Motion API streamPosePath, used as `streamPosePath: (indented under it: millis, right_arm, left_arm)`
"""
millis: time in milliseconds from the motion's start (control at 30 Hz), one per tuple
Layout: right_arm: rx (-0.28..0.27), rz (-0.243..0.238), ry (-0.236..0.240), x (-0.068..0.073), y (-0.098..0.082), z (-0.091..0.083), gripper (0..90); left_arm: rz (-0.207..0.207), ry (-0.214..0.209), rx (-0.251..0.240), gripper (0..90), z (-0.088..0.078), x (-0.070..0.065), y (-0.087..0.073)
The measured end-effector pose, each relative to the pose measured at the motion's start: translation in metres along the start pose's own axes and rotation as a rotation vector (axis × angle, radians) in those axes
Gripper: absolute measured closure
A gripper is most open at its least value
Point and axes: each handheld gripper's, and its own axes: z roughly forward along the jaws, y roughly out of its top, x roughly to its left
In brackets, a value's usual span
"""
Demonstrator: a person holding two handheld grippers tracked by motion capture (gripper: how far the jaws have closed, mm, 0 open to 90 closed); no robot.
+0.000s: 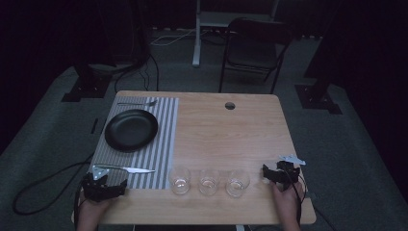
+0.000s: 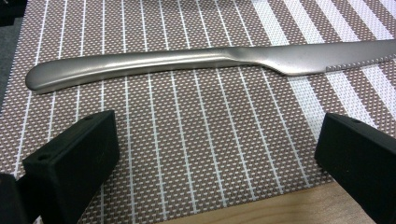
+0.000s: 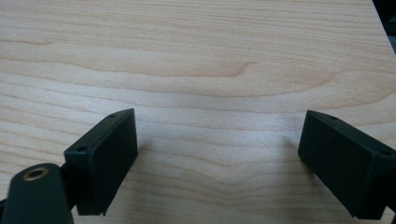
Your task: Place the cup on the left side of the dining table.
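Steel knife point(image 2: 187, 63) lies on striped placemat point(image 2: 196, 154) just ahead of left gripper point(image 2: 215, 154), long axis crosswise to jaws, handle at view's left, blade at right; jaws spread wide, holding nothing. Right gripper point(image 3: 217, 154) spread over bare wooden table point(image 3: 210, 60), well apart from knife. Left hand clearly nearer. Three glasses point(image 1: 209, 181) between grippers, probably empty, dim light

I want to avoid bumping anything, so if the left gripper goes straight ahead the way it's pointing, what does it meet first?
Most likely the knife. It lies crosswise on the striped placemat just ahead of the left gripper, whose jaws stand wide open with nothing between them. How high the jaws ride above the mat is unclear.
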Motion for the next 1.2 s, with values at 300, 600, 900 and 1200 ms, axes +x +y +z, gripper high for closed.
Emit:
streamPosePath:
  millis: [300,600,900,1200]
  right_arm:
    - [0.000,0.000,0.000,0.0001,0.0000,0.0000,11.3]
    - [0.000,0.000,0.000,0.0000,0.0000,0.0000,11.3]
    - [0.000,0.000,0.000,0.0000,0.0001,0.0000,11.4]
    - [0.000,0.000,0.000,0.0000,0.0001,0.0000,11.4]
  left_arm:
    - [0.004,-0.003,0.006,0.3,-0.0003,0.0004,0.0003]
    - [0.020,-0.017,0.004,1.0,-0.0015,0.0023,-0.0004]
    - [0.058,-0.065,-0.003,1.4,-0.0061,0.0010,-0.0024]
    - [0.079,-0.135,-0.005,1.4,-0.0084,-0.0031,-0.0025]
